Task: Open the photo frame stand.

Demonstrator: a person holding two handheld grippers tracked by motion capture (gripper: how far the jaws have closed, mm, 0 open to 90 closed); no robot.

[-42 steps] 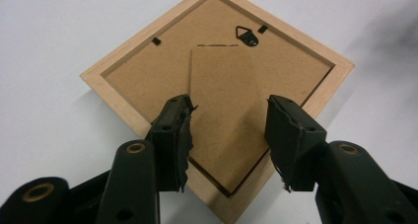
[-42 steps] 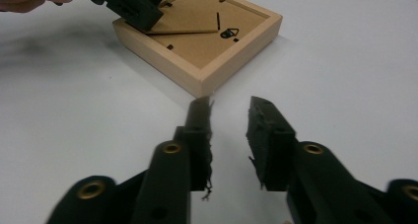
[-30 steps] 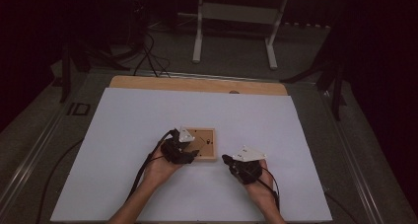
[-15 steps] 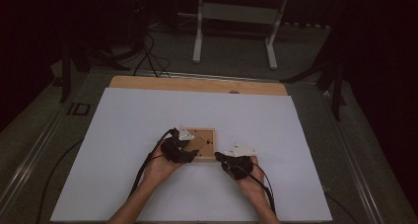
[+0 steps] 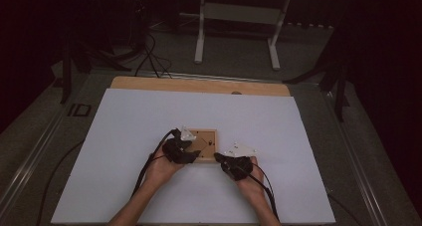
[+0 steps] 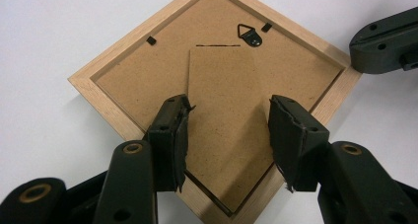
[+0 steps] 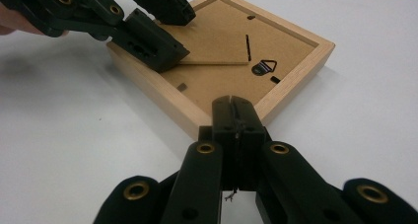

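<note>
A light wooden picture frame lies face down on the white tabletop, its brown backing up. My left gripper reaches over the backing with its pads on either side of the cardboard stand flap. Its jaws have just been closing on that flap, whose free end is lifted a little off the backing. My right gripper is shut with nothing in it, its tip at the frame's near edge. A small metal hanger sits near the flap's hinge.
The white sheet covers a wooden table whose bare strip shows at the far edge. Beyond it stand a white table base and cables on the dark floor. Both gripper cables trail back along the forearms.
My right gripper has edged left, up to the frame's near right edge. The left hand has stayed over the frame.
</note>
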